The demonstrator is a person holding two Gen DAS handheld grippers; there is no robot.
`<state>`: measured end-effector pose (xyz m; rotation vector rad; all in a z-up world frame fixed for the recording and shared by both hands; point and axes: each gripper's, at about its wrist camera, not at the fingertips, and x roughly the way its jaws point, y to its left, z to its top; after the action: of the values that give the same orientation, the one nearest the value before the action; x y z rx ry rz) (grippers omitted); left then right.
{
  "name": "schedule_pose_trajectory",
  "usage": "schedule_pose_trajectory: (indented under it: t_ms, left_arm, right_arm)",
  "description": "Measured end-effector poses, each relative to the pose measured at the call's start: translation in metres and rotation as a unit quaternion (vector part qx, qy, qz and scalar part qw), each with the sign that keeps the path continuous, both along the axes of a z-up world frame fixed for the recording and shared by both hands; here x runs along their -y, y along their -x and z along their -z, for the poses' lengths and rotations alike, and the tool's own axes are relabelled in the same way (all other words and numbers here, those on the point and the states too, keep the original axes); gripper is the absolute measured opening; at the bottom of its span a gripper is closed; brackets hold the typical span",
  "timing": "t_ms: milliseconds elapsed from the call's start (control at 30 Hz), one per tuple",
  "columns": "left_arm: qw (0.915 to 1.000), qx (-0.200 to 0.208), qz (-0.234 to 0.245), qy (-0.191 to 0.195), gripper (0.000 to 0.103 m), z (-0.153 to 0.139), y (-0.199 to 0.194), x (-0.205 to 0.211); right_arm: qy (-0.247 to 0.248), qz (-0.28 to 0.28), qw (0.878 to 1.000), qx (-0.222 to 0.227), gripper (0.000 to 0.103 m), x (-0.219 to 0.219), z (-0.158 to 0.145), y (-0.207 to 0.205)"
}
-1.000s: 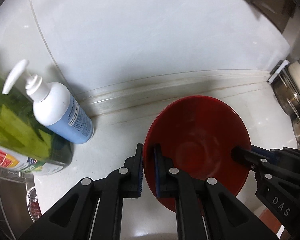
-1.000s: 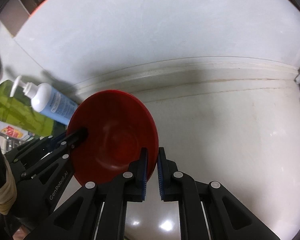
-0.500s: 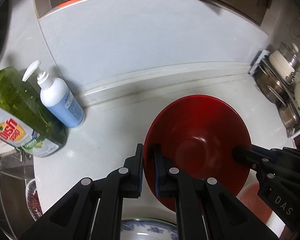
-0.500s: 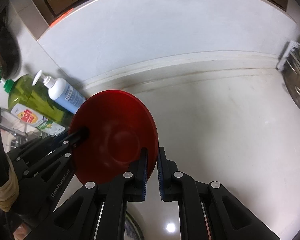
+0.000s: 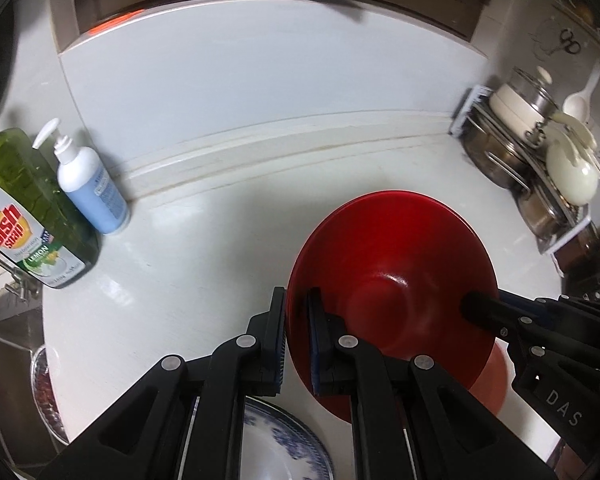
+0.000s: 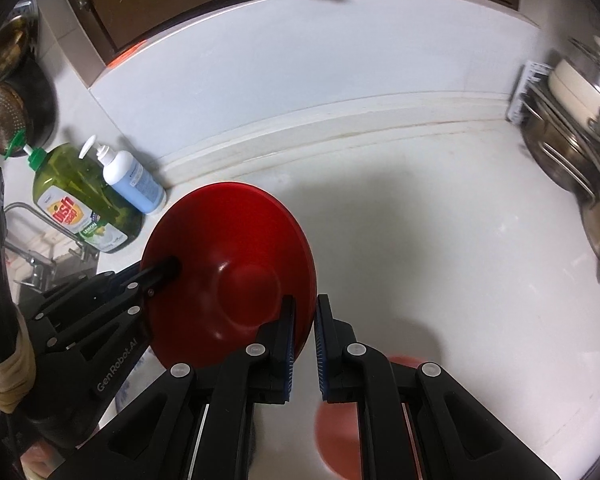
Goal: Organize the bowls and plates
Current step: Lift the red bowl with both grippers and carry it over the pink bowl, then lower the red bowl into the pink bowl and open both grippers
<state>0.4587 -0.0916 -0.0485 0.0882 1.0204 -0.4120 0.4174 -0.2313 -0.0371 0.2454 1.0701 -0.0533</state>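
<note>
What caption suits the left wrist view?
Left gripper and right gripper clamp opposite rims of a glossy red bowl above the white countertop.

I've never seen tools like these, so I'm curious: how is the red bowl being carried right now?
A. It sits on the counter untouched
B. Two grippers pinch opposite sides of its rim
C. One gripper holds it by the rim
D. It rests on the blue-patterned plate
B: the left gripper and the right gripper each pinch a side of the red bowl rim, lifted above the counter.
</note>
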Motion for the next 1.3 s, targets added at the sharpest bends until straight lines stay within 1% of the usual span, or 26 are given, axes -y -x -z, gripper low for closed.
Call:
schedule_pose_trajectory:
  t_ms: [333, 567, 800, 1067, 1300]
  left_arm:
    - [0.9991, -0.004, 0.041, 0.006, 0.011, 0.002, 0.036, 0.033]
    - [0.9974, -0.008, 0.072, -0.001, 0.011, 0.008, 0.059, 0.055]
    - [0.995, -0.025, 0.095, -0.019, 0.011, 0.023, 0.077, 0.072]
    - [0.9919, -0.053, 0.112, -0.03, 0.011, 0.039, 0.087, 0.082]
    - [0.9906, -0.058, 0.116, -0.044, 0.011, 0.05, 0.09, 0.084]
  right_arm:
    - [0.006, 0.028, 1.0, 0.001, 0.011, 0.03, 0.0, 0.047]
    - [0.009, 0.044, 0.999, -0.009, 0.011, 0.045, 0.008, 0.073]
    - [0.006, 0.059, 0.998, -0.021, 0.011, 0.061, 0.021, 0.097]
    - [0.003, 0.072, 0.997, -0.04, 0.011, 0.075, 0.037, 0.112]
    - [-0.003, 0.071, 0.996, -0.054, 0.011, 0.079, 0.051, 0.114]
